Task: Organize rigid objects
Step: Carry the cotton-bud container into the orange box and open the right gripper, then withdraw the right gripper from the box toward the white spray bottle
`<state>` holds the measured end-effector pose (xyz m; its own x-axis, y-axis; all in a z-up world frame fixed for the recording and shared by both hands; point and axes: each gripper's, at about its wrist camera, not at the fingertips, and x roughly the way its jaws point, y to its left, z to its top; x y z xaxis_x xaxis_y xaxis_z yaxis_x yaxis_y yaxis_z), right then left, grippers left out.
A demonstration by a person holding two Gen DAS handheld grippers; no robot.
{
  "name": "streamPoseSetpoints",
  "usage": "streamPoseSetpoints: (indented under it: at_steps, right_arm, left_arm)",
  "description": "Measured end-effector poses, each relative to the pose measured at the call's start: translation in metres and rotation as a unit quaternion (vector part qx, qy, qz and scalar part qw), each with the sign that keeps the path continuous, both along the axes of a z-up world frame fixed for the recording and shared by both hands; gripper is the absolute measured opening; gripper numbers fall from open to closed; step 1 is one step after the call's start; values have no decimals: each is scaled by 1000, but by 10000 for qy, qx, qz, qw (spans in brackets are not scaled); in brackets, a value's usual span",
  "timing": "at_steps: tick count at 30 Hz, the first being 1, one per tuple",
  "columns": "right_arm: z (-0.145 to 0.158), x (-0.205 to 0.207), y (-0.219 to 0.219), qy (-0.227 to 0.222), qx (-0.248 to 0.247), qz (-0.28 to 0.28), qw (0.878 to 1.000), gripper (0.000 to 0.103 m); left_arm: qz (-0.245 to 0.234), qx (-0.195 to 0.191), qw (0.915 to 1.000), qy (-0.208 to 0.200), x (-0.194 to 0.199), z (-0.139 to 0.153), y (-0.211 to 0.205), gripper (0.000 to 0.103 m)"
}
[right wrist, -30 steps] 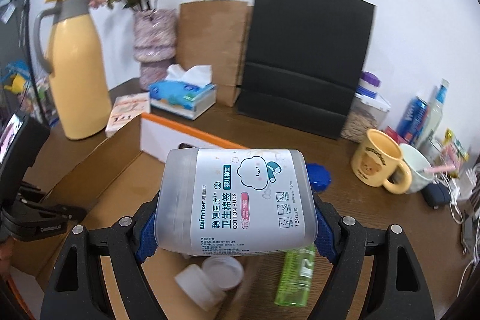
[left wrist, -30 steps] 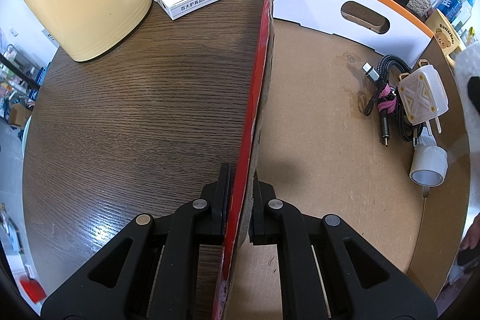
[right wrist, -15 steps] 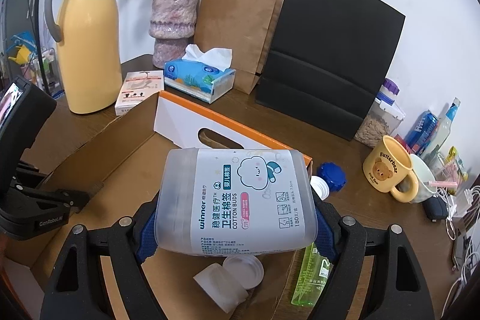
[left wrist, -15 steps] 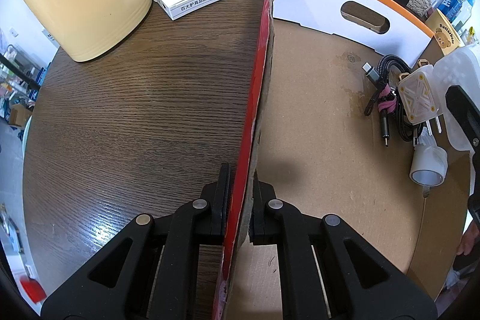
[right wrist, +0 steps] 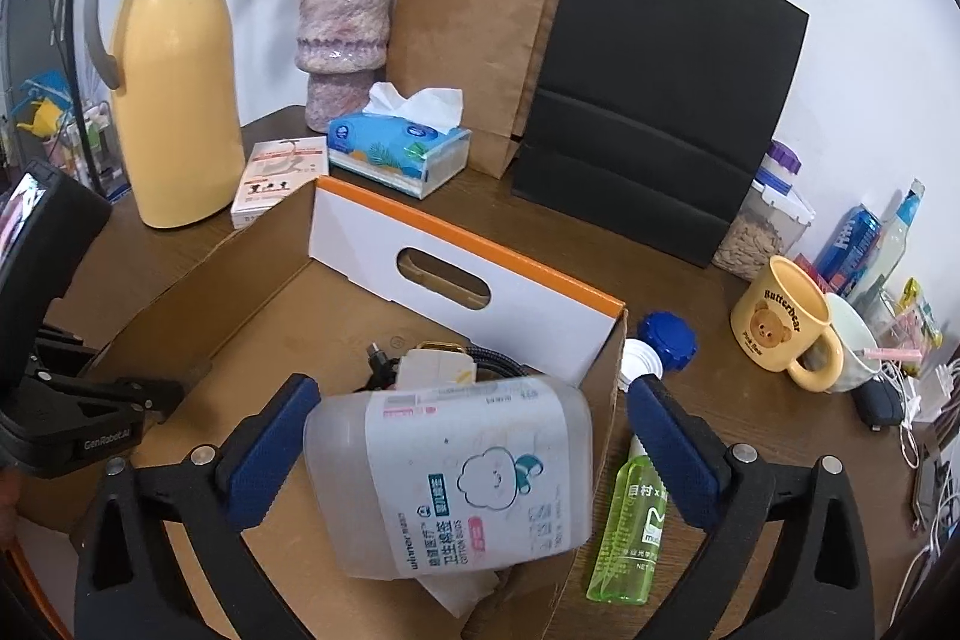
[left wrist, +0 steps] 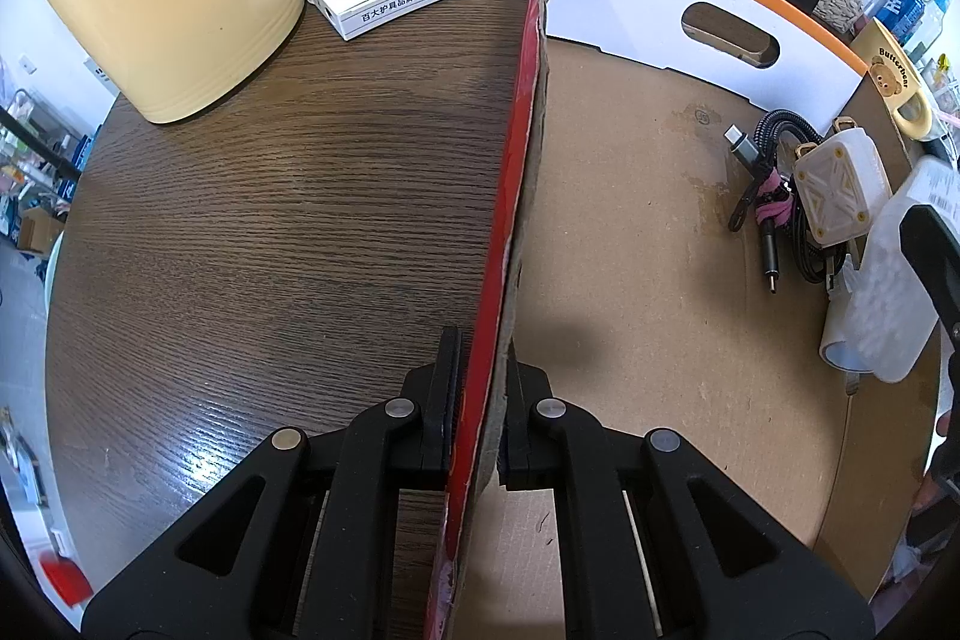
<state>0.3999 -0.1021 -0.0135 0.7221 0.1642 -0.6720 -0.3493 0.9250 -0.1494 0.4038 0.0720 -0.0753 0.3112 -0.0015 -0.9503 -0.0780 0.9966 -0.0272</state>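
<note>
The right tool (right wrist: 471, 451) had just been opening, its blue pads standing clear of the cotton-bud tub (right wrist: 456, 478), which sat tilted between them inside the cardboard box (right wrist: 252, 316), atop the cable bundle (left wrist: 780, 196) and small white jars. The left tool (left wrist: 477, 412) was clamped on the box's side wall. Resting unevenly, the tub could roll or tip against the wall nearest the right tool as it withdrew

Colours around the orange-rimmed brown cardboard box (right wrist: 384, 292)
Frosted plastic cotton-bud tub (right wrist: 456, 472) with white, teal-printed label; lime-green spray bottle (right wrist: 630, 526); yellow bear-printed ceramic mug (right wrist: 780, 322); yellow grey-collared jug (right wrist: 174, 99).
</note>
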Motion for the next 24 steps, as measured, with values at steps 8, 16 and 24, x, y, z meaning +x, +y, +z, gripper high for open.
streamPoseSetpoints:
  at_steps: [8, 16, 24]
  right_arm:
    - [0, -1, 0, -24, 49, -42, 10000, 103]
    - [3, -2, -4, -53, 90, -48, 9999, 103]
    - [5, -4, -7, -79, 117, -80, 9999, 103]
  left_arm:
    - [-1, 0, 10000, 1, 0, 0, 0, 4]
    - [0, -1, 10000, 1, 0, 0, 0, 4]
    - [0, -1, 10000, 1, 0, 0, 0, 4]
